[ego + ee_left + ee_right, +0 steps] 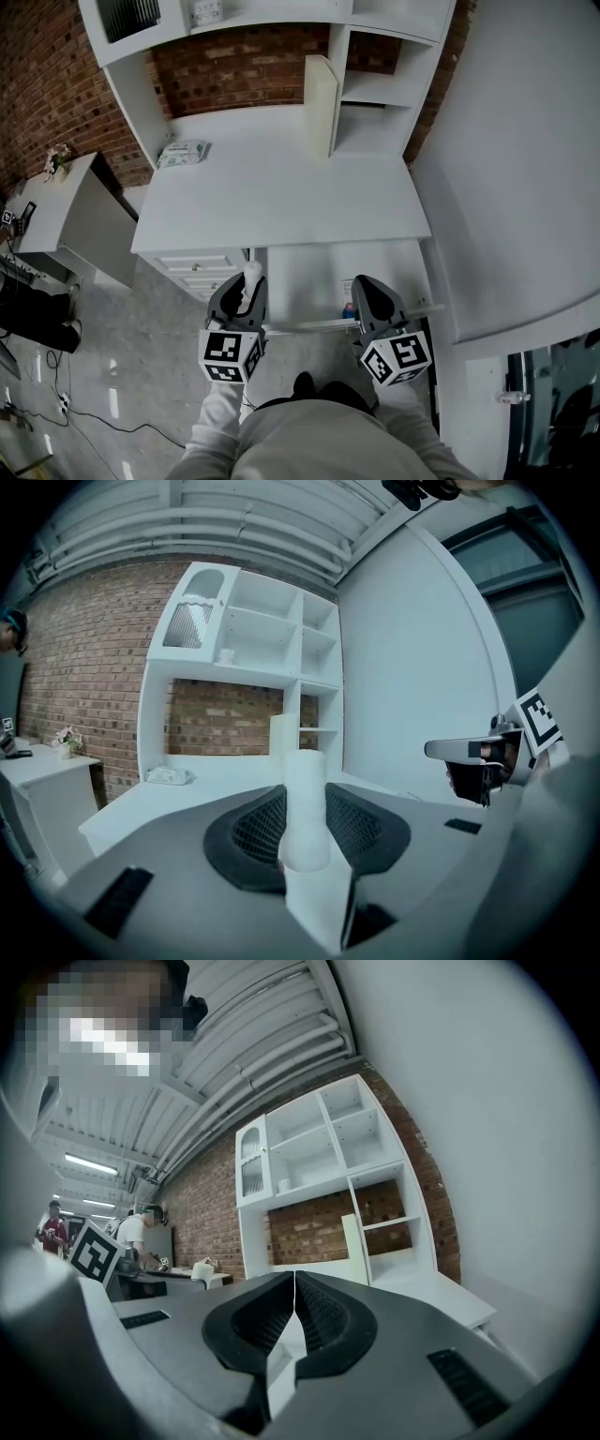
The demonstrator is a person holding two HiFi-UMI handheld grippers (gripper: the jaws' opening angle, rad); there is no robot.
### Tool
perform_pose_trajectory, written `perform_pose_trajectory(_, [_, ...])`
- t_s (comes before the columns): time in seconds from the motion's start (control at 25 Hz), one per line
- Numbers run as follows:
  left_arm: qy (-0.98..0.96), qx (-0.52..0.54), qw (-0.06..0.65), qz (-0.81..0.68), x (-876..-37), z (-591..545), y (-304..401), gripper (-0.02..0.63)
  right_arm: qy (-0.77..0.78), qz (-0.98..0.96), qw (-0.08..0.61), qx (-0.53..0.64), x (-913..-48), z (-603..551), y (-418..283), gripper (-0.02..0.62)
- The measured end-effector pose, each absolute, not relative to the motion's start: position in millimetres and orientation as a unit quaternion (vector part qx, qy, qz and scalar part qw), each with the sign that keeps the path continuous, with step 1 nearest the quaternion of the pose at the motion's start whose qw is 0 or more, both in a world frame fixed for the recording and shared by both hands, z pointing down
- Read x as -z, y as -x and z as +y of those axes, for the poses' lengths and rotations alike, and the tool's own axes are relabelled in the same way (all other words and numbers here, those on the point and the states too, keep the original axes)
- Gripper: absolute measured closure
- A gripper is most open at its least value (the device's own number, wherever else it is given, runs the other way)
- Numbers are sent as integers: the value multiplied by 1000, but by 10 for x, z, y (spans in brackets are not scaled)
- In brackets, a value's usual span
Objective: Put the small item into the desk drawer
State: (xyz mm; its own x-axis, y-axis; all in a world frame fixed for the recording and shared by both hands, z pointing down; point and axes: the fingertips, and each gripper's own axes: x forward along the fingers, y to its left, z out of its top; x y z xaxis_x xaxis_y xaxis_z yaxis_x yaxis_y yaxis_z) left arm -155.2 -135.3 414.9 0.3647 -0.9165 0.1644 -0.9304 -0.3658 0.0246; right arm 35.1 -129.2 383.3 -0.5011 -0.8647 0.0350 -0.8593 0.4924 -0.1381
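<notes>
Two grey grippers: left gripper [305, 829] clamps one small white cylinder [305, 794]; right gripper [294, 1309] has its jaws pressed together, empty. One white drawer [302, 281] stands open; the blue-red object [348, 310] inside is mostly hidden.

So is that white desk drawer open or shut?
Open. The wide white desk drawer sticks out past the front edge of the white desktop, its inside showing from above.
</notes>
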Motion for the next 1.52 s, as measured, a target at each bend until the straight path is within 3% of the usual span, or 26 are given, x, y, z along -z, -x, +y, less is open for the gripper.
perform_pose_trajectory(1.52, [-837, -117, 99, -525, -4724, -2350, 1038, 469, 500, 863, 22, 66, -3839, -2253, -691, 568])
